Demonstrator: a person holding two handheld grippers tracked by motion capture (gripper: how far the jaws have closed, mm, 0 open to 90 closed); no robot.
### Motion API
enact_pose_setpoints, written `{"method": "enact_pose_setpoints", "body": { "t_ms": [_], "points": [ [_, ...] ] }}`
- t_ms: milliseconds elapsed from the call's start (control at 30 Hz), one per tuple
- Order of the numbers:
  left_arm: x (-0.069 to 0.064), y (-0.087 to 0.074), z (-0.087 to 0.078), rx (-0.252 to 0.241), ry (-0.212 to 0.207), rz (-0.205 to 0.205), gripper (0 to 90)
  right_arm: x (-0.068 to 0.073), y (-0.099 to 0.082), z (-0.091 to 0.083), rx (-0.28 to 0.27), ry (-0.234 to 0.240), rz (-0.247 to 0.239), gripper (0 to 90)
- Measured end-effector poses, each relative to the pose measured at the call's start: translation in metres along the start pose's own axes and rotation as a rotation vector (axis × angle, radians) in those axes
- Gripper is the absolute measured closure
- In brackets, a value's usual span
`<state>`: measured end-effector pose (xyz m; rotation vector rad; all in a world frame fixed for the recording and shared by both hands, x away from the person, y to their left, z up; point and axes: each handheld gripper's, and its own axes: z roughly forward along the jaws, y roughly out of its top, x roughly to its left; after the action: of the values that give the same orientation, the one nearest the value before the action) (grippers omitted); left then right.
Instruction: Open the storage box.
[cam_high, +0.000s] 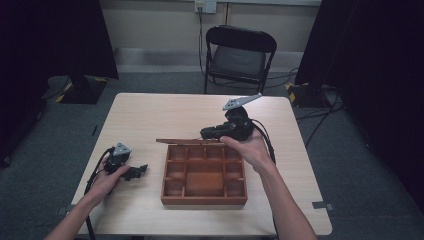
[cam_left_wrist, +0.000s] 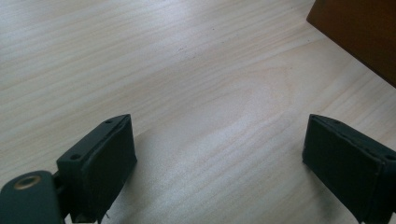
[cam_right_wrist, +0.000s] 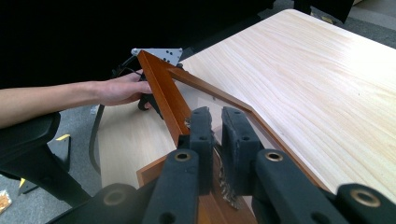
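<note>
Right now one wooden lid (cam_high: 189, 142) stands raised at the far edge of the compartment box (cam_high: 204, 175) mid-desk (cam_high: 150, 115); your right gripper (cam_right_wrist: 216, 122) is clenched on its frame, seen close in the right gripper view. Your left gripper (cam_left_wrist: 219, 158) rests spread apart, holding nothing, left of the box. One black chair (cam_high: 240, 50) stands beyond.

One table (cam_high: 150, 115), one folding chair (cam_high: 239, 55), one compartmented wooden box (cam_high: 204, 200), one lid (cam_high: 175, 141), two grippers (cam_high: 131, 172) (cam_high: 209, 133).
</note>
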<state>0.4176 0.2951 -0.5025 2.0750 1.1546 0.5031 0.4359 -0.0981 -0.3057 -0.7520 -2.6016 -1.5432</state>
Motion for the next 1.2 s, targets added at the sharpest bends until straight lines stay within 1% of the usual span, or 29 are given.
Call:
{"method": "enact_pose_setpoints", "body": {
  "t_ms": [1200],
  "points": [
    [-0.0001,0.0000,0.0001,0.000,0.000,-0.001,8.6,-0.0003,-0.0001,0.0002,0.003,0.007,-0.005,83.3]
  ]
}}
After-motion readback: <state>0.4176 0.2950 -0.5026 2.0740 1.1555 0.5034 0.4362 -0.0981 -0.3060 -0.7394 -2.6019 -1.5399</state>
